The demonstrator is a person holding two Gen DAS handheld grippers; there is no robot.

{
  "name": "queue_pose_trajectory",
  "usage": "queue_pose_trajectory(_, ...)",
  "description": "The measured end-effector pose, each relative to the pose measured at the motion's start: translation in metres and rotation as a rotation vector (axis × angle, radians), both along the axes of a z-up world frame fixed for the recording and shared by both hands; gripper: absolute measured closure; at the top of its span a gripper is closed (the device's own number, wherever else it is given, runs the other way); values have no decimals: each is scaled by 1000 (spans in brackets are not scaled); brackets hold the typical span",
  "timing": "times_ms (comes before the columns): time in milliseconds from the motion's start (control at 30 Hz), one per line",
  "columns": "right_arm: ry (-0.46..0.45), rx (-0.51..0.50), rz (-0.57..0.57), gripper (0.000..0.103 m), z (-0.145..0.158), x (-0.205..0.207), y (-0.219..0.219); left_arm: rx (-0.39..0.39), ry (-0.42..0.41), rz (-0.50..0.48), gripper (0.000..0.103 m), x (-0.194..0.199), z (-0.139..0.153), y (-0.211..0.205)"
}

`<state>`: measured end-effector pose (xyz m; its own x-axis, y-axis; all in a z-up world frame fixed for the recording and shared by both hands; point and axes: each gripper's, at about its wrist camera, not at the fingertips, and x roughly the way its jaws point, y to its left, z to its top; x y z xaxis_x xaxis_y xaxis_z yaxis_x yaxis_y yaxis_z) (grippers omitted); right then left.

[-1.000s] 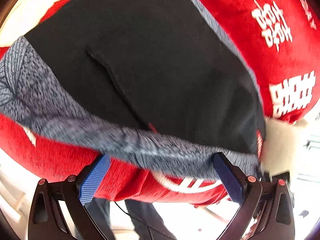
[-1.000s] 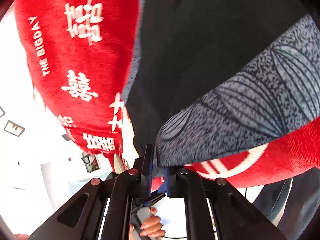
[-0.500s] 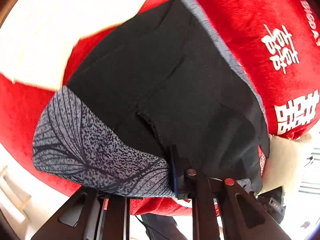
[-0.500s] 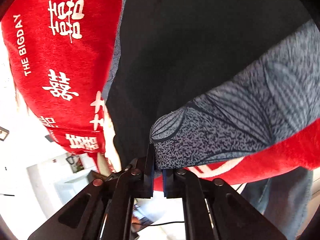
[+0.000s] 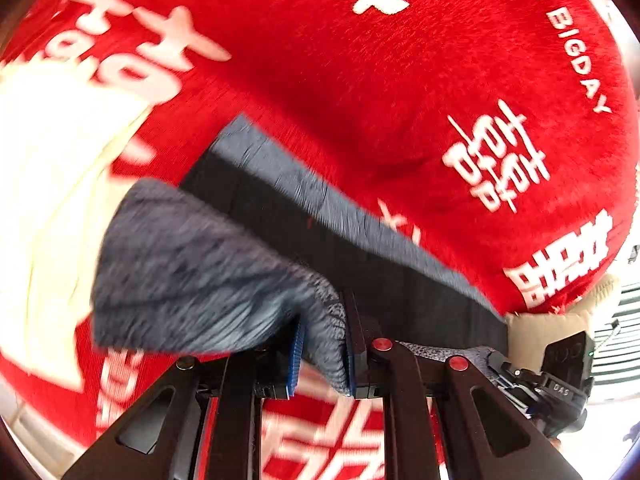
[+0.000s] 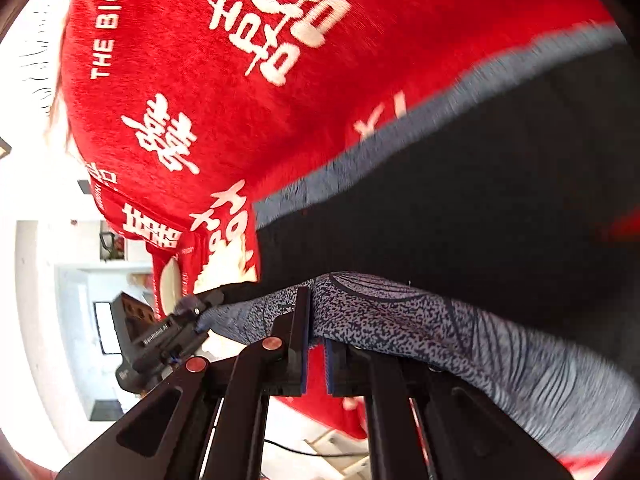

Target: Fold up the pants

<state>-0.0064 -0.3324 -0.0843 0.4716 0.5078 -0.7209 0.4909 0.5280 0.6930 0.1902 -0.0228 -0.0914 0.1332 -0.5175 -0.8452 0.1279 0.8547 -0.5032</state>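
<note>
The pants (image 5: 360, 256) are black with a grey patterned waistband and lie on a red blanket. My left gripper (image 5: 322, 344) is shut on the grey waistband (image 5: 192, 272) and holds that edge lifted off the blanket. In the right wrist view the pants (image 6: 480, 208) fill the right side. My right gripper (image 6: 316, 332) is shut on the grey waistband (image 6: 420, 320) too. The left gripper shows in the right wrist view (image 6: 168, 336), and the right gripper shows in the left wrist view (image 5: 560, 376), each at the same raised edge.
The red blanket (image 5: 380, 80) with white characters covers the surface under the pants. A cream cloth (image 5: 48, 184) lies on it at the left. The blanket's edge (image 6: 132, 216) drops off at the left in the right wrist view, with a white room beyond.
My left gripper closed on the waistband. Both grippers have carried the waistband edge forward over the black fabric, so less of the pants and more red blanket shows.
</note>
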Motion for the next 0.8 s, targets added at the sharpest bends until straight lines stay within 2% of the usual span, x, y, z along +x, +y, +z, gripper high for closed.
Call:
queue_pose_trajectory(100,8,-29,61,97,-15,44,-18,78,-36,-5,84,32,-19,-22)
queue_pose_trajectory(233,67,-58,122,96,-55,95,-34,186,-28,21,83,70,-55,-43)
queue_pose_trajectory(300,110,-73,149,93,-81,111,-39,245,-28,35,74,78,-68,-51)
queue_pose_trajectory(367,150,-98,169,93,-103,120,-42,255,-4,56,70,88,-76,-61)
queue_pose_trajectory(433,171,-102,166,92,-113,121,-47,264,-12,77,56,92,-70,-61)
queue_pose_trajectory(467,173,-94,155,86,-113,121,-51,292,-41,91,38,93,-61,-59)
queue_pose_trajectory(500,171,-83,146,79,-112,120,-54,337,-87,110,28,93,-48,-54)
queue_pose_trajectory(533,151,-80,135,58,-105,120,-59,364,-123,121,28,93,-36,-49)
queue_pose_trajectory(567,138,-83,131,31,-100,120,-62,379,-146,118,28,93,-25,-44)
queue_pose_trajectory(600,119,-91,126,24,-91,121,-65,405,-153,108,28,92,-18,-41)
queue_pose_trajectory(700,58,-117,130,23,-55,119,-73,501,-162,10,28,77,-13,-52)
queue_pose_trajectory(800,64,-144,149,22,-34,99,-69,541,-151,-112,28,46,-28,-83)
